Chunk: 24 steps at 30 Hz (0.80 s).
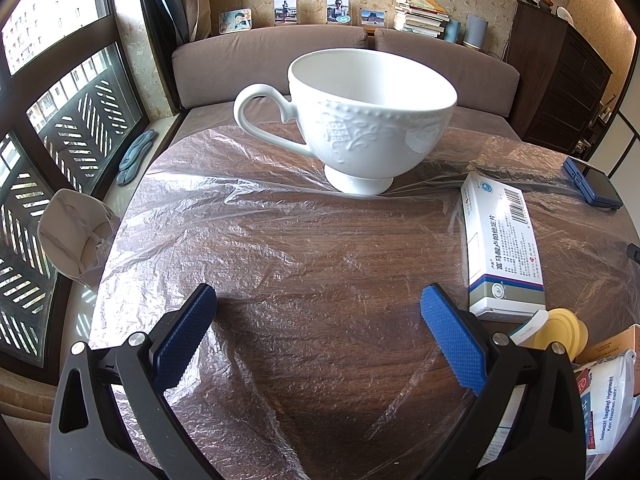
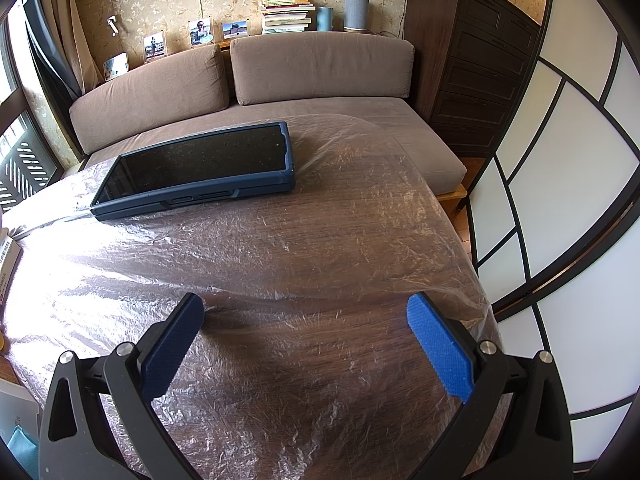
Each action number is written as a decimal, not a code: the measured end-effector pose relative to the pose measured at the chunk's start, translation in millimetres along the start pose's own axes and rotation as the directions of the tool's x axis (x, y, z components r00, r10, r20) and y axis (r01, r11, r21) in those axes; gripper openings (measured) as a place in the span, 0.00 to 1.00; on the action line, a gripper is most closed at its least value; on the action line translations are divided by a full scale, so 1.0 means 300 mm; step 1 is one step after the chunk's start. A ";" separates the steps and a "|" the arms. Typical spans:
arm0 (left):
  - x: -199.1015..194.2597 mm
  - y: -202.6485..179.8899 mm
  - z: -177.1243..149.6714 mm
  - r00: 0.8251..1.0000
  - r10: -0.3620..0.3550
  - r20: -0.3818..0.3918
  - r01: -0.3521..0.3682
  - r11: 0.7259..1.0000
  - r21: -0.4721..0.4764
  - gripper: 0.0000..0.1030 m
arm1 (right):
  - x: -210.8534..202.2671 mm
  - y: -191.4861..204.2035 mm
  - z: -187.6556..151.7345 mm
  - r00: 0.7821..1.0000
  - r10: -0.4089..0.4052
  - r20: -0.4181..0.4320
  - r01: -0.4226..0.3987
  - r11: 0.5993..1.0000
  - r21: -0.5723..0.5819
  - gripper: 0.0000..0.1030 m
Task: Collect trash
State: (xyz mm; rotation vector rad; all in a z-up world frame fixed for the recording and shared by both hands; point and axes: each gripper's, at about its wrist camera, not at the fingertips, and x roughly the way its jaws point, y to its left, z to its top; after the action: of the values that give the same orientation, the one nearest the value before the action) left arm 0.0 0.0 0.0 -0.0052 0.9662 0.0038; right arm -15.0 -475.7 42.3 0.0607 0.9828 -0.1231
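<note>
Both hand-held grippers, left (image 1: 318, 336) and right (image 2: 306, 342), spread wide and empty over the film-covered wooden bench (image 1: 304, 264); white rectangular cardboard medicine box (image 1: 502, 246) ahead-right of the left, lengthwise away, nearer it.

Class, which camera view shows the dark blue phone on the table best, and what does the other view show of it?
The right wrist view: the phone lies whole on the plastic sheet, with its screen and side buttons plain. The left wrist view shows the phone only small and warped at the right edge.
</note>
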 end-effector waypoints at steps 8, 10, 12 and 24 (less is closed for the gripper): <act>0.000 0.000 0.000 1.000 0.000 0.000 0.000 1.000 0.000 0.99 | 0.000 0.001 -0.001 1.000 0.000 0.000 0.000 1.000 0.000 0.96; 0.000 0.000 0.000 1.000 0.000 0.000 0.000 1.000 0.000 0.99 | 0.000 0.001 -0.001 1.000 0.000 0.000 0.000 1.000 0.000 0.96; 0.000 0.000 0.000 1.000 0.000 0.000 0.000 1.000 0.000 0.99 | 0.000 0.001 -0.001 1.000 0.000 0.000 0.000 1.000 0.000 0.96; -0.067 0.057 -0.014 0.999 0.053 -0.008 -0.054 0.997 -0.057 0.99 | -0.064 -0.017 0.005 1.000 0.005 0.018 -0.007 0.997 0.078 0.96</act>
State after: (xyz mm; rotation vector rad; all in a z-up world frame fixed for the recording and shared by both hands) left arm -15.0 17.1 14.0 -0.0318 0.9719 0.0806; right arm -25.0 -479.3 59.0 0.1341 0.9600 -0.1564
